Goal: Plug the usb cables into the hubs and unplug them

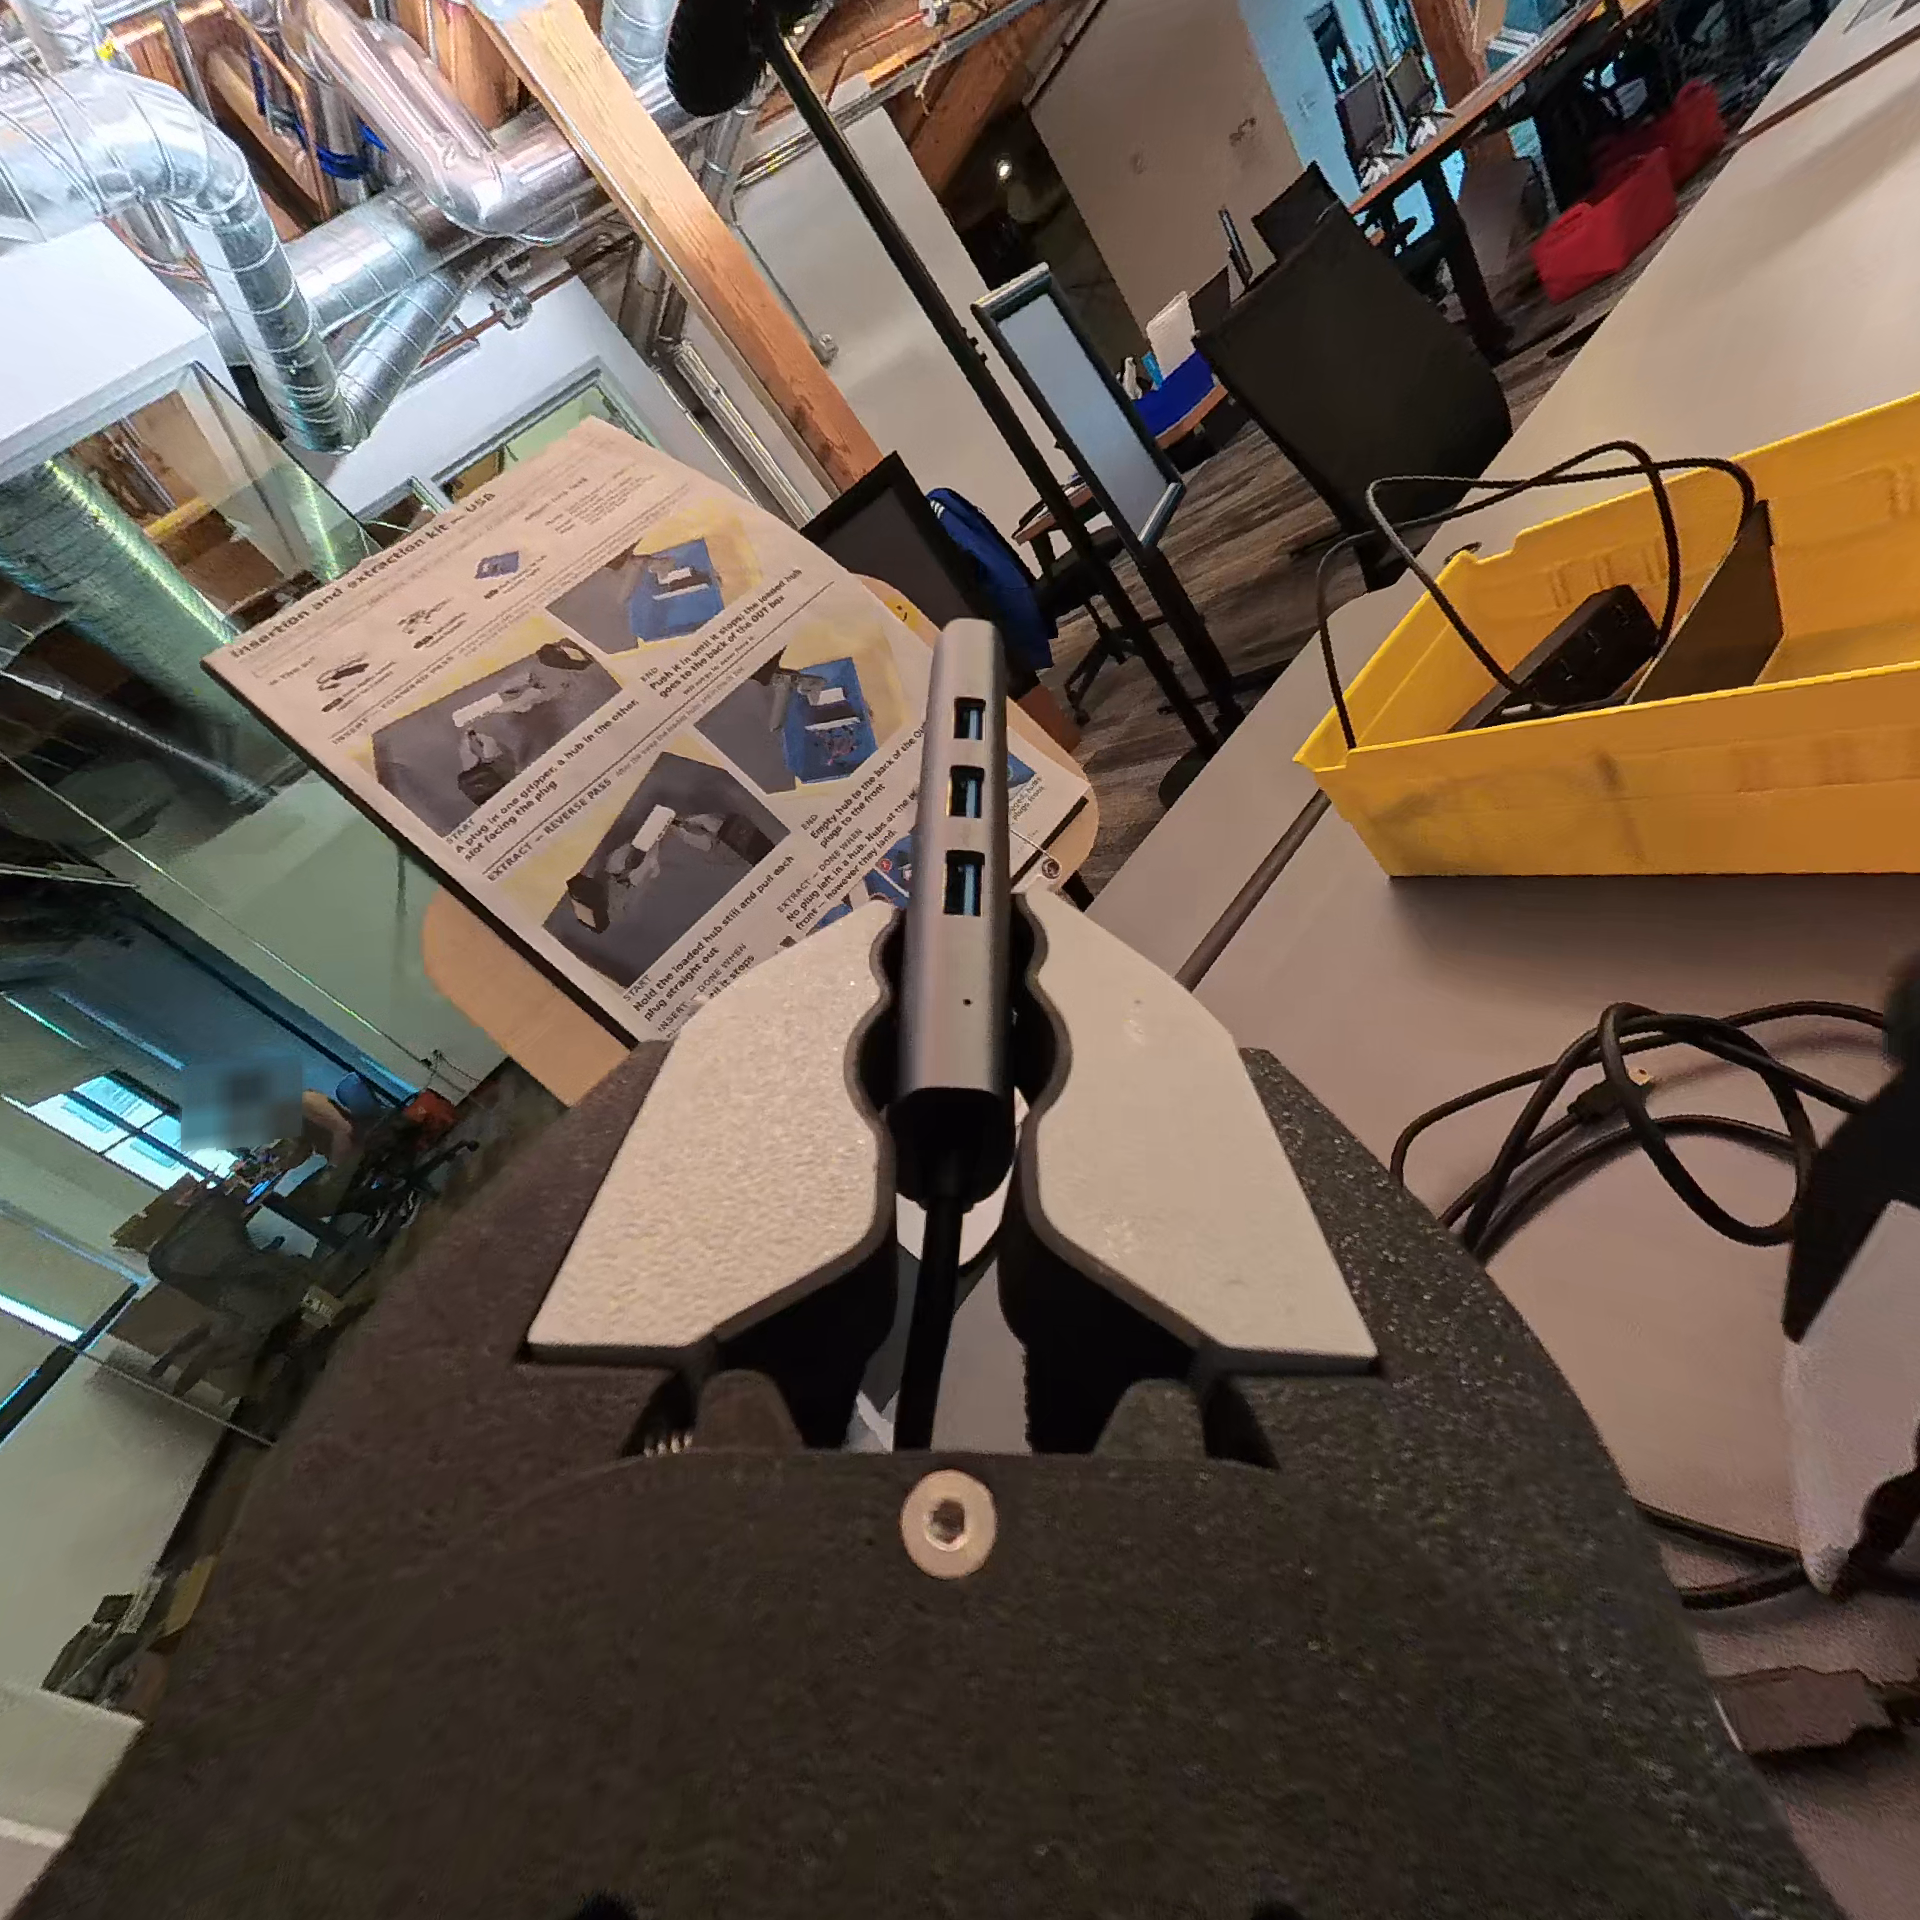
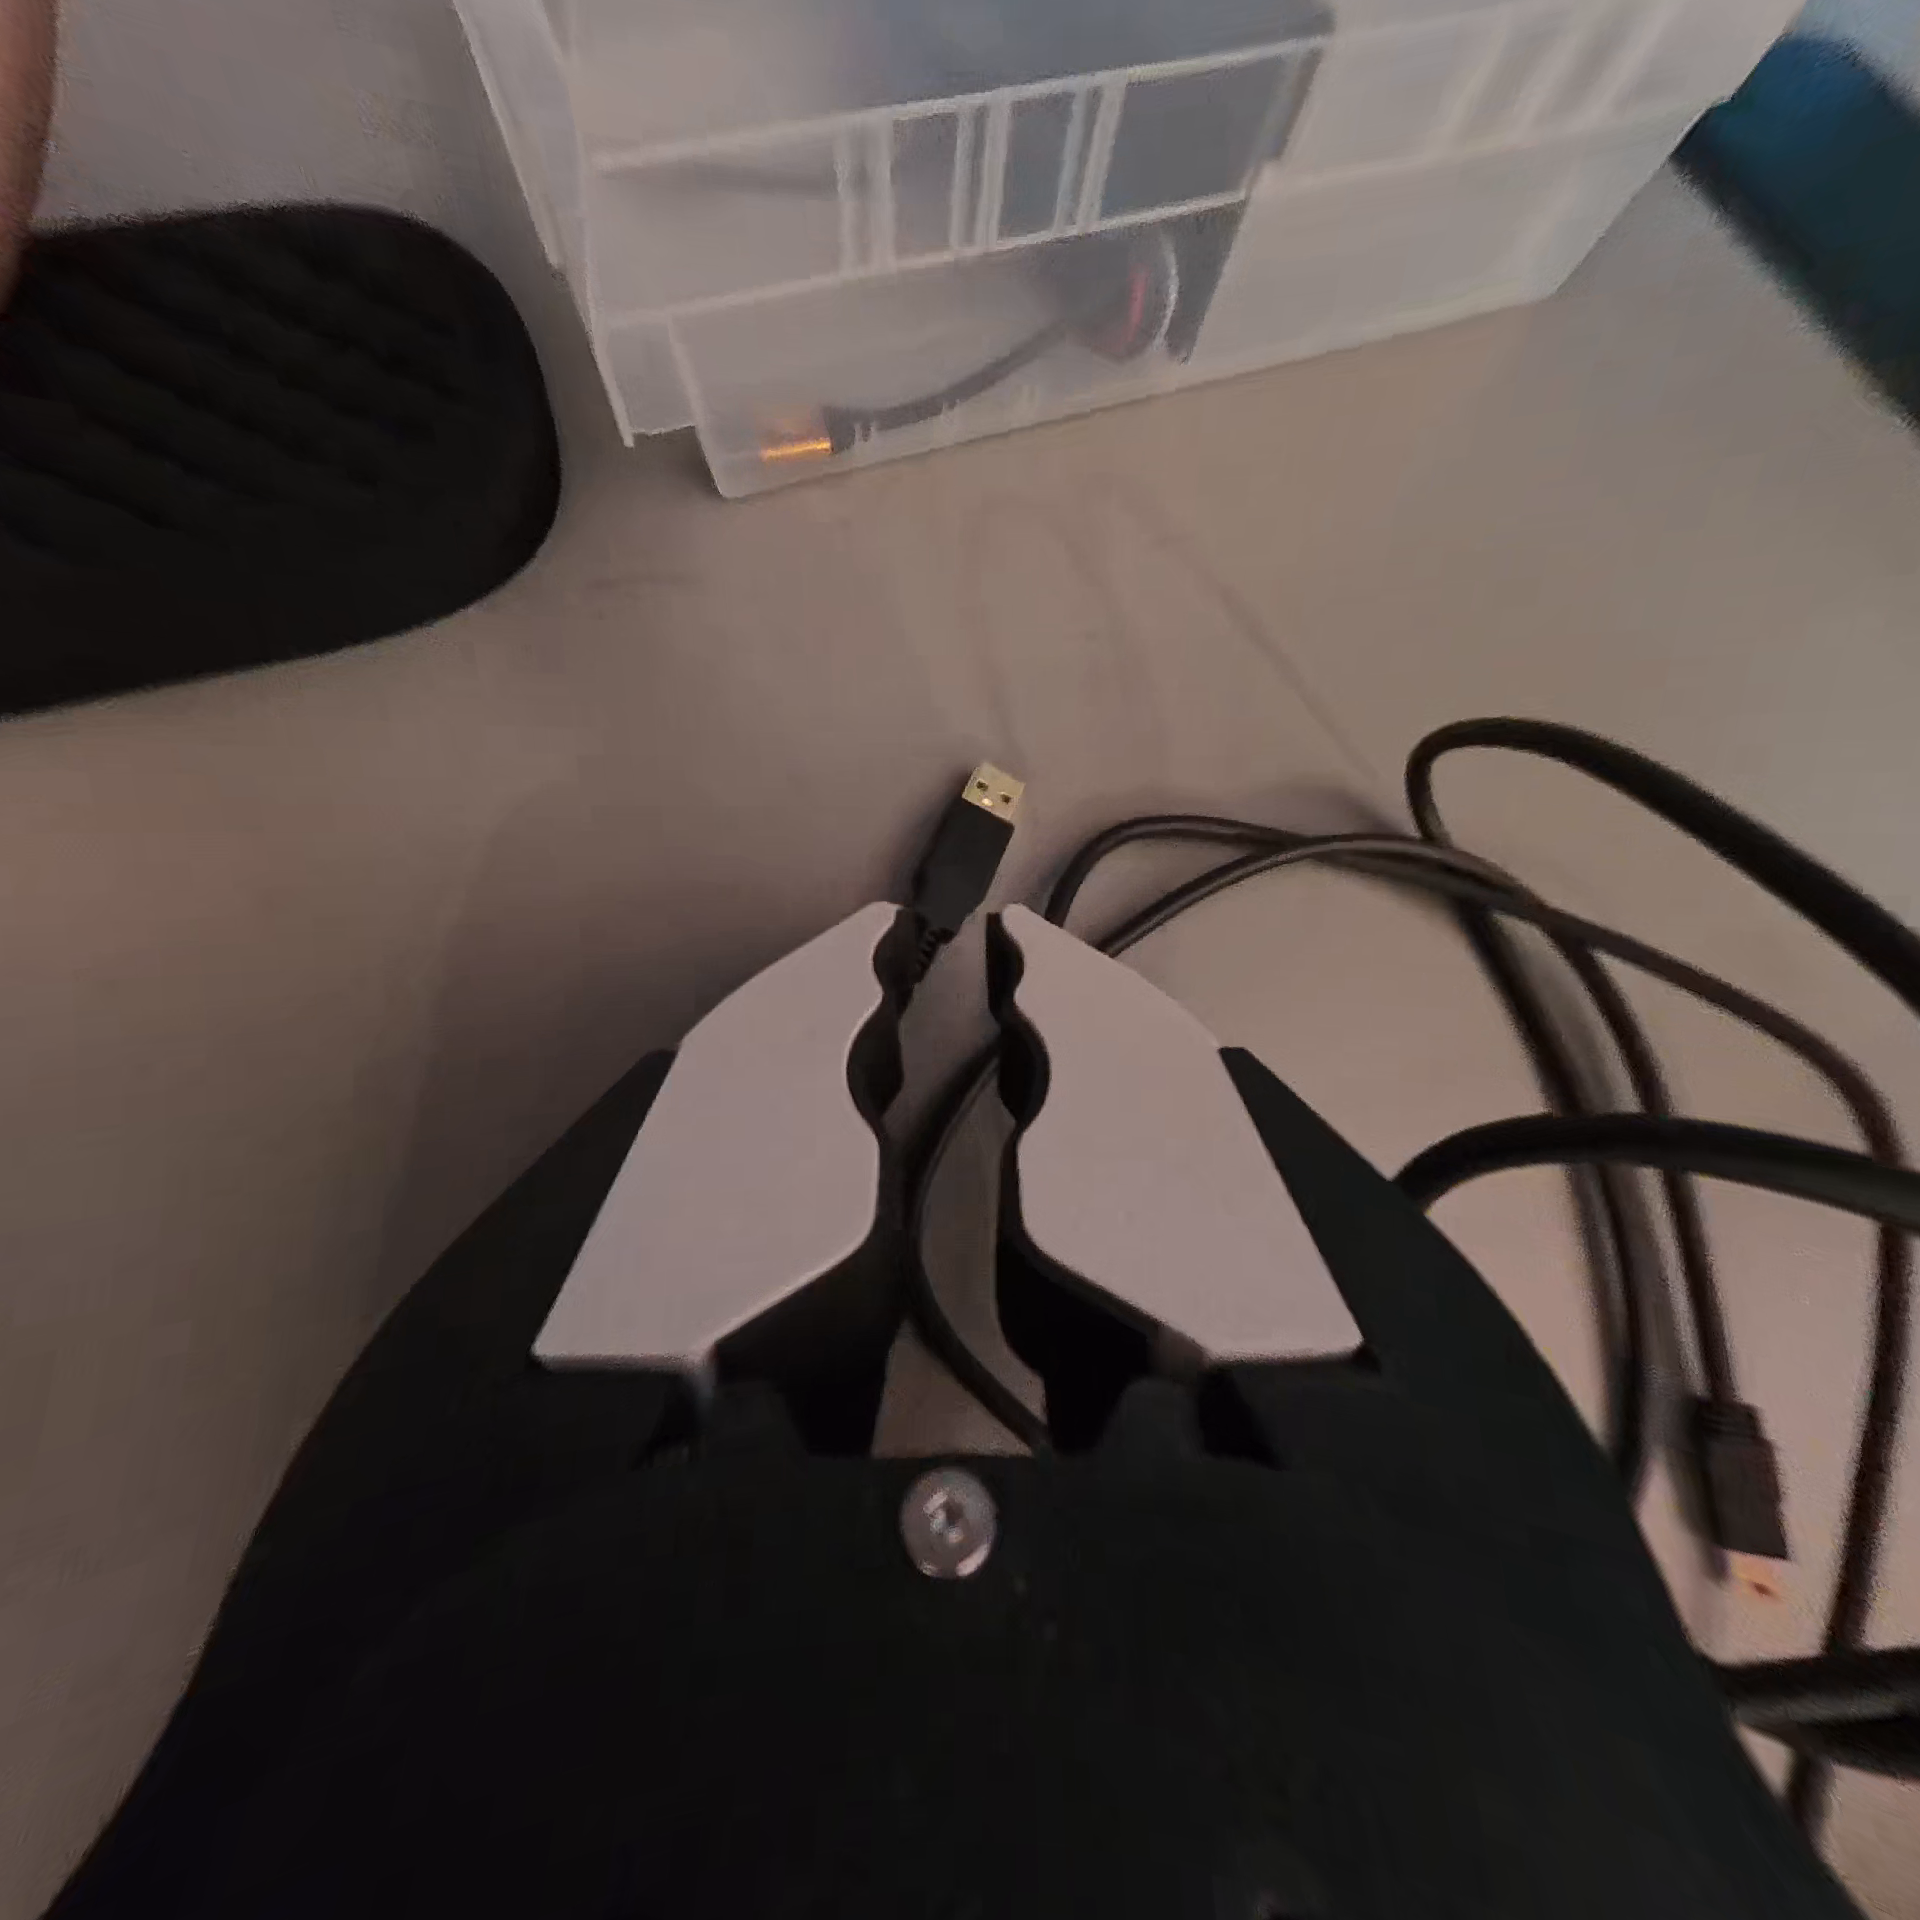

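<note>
Nearest the lens in the left wrist view, the left gripper (image 1: 957, 935) is clamped on a slim grey hub (image 1: 961, 831), its pale fingers (image 1: 727, 1143) pressed against the hub's two sides. The hub stands up out of the gripper and points away from the camera, with a row of three blue-lined ports facing the lens. A black lead (image 1: 925, 1309) leaves the hub's near end and drops between the fingers. Behind the hub, an instruction sheet (image 1: 582, 727) on a board leans at a tilt. To the right, a yellow bin (image 1: 1558, 790) sits on the grey table (image 1: 1455, 987); a black hub (image 1: 1569, 644) and a looping black cable (image 1: 1475, 540) lie inside it. Closer to the camera, a loose coil of black cables (image 1: 1662, 1122) rests on the table.

In the right wrist view, the right gripper (image 2: 943, 920) hangs low over the table (image 2: 520, 883) with its fingers (image 2: 748, 1122) slightly apart. A black USB cable (image 2: 961, 862) runs up the gap between them, and its gold-tipped plug (image 2: 995, 798) sticks out just past the fingertips. The cable lies against one finger, but a gap shows on the other side, so no firm grip is evident. More black cables (image 2: 1558, 935) sprawl to the right, one ending in another plug (image 2: 1745, 1496). A translucent plastic bin (image 2: 1039, 260) stands farther back, and a dark ribbed object (image 2: 239, 436) lies at the left.
</note>
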The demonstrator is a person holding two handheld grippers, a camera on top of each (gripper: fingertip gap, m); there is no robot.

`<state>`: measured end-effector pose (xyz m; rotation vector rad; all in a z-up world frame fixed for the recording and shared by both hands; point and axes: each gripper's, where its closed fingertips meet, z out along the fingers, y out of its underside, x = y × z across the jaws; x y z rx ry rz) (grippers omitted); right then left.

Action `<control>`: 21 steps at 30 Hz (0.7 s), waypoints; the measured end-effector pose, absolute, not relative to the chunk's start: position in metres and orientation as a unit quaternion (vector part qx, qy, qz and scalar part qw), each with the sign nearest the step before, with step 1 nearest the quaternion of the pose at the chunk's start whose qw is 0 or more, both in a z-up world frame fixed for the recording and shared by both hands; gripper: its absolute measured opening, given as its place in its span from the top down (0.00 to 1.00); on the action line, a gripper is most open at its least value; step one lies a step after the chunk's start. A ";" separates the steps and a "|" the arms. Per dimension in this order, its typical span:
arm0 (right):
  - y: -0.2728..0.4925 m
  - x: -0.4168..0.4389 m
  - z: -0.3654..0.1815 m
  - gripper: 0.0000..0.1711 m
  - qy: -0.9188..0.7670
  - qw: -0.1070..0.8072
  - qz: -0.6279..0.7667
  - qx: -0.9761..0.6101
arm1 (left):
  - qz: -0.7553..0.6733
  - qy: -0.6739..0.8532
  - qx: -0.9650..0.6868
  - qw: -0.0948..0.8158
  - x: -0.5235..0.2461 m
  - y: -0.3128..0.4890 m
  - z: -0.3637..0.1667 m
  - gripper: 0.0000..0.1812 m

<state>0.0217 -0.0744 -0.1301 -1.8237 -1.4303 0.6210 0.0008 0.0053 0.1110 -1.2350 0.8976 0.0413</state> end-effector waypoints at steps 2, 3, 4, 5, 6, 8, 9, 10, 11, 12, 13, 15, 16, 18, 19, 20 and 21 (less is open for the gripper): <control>-0.073 0.022 -0.135 0.92 -0.546 0.347 0.252 -0.720 | 0.019 0.407 -0.560 0.721 0.002 0.006 0.109 0.90; -0.075 0.022 -0.138 0.92 -0.549 0.343 0.252 -0.720 | 0.018 0.407 -0.560 0.721 0.003 0.007 0.109 0.90; -0.077 0.021 -0.140 0.91 -0.553 0.341 0.248 -0.718 | 0.017 0.408 -0.561 0.720 0.003 0.007 0.108 0.90; -0.078 0.020 -0.143 0.91 -0.557 0.342 0.242 -0.717 | 0.020 0.406 -0.562 0.720 0.002 0.008 0.107 0.90; -0.079 0.018 -0.145 0.90 -0.560 0.342 0.236 -0.717 | 0.024 0.404 -0.562 0.721 0.001 0.009 0.107 0.90; -0.083 0.016 -0.150 0.89 -0.562 0.331 0.237 -0.720 | 0.028 0.404 -0.564 0.720 0.001 0.010 0.106 0.90; -0.085 0.015 -0.151 0.89 -0.562 0.328 0.237 -0.721 | 0.029 0.404 -0.564 0.720 0.001 0.009 0.106 0.90; -0.085 0.015 -0.150 0.88 -0.562 0.333 0.233 -0.721 | 0.031 0.406 -0.563 0.720 0.002 0.009 0.106 0.90; -0.084 0.015 -0.150 0.88 -0.563 0.342 0.222 -0.719 | 0.033 0.406 -0.562 0.720 0.002 0.008 0.106 0.90; -0.080 0.017 -0.150 0.87 -0.565 0.352 0.205 -0.718 | 0.034 0.406 -0.561 0.721 0.002 0.008 0.107 0.90; -0.078 0.018 -0.152 0.87 -0.568 0.356 0.191 -0.717 | 0.033 0.406 -0.559 0.722 0.003 0.006 0.108 0.90; -0.079 0.019 -0.157 0.89 -0.568 0.346 0.188 -0.723 | 0.031 0.406 -0.557 0.723 0.004 0.005 0.109 0.90; -0.081 0.018 -0.157 0.89 -0.568 0.342 0.192 -0.724 | 0.031 0.407 -0.557 0.724 0.004 0.005 0.109 0.90; -0.080 0.017 -0.158 0.89 -0.568 0.336 0.193 -0.726 | 0.030 0.409 -0.557 0.722 0.005 0.004 0.108 0.90; -0.080 0.017 -0.158 0.89 -0.565 0.333 0.200 -0.728 | 0.029 0.409 -0.558 0.722 0.005 0.005 0.108 0.90; -0.079 0.016 -0.159 0.89 -0.559 0.327 0.210 -0.733 | 0.028 0.409 -0.557 0.722 0.006 0.005 0.108 0.90; -0.078 0.016 -0.159 0.89 -0.552 0.320 0.224 -0.737 | 0.027 0.409 -0.557 0.722 0.006 0.005 0.108 0.90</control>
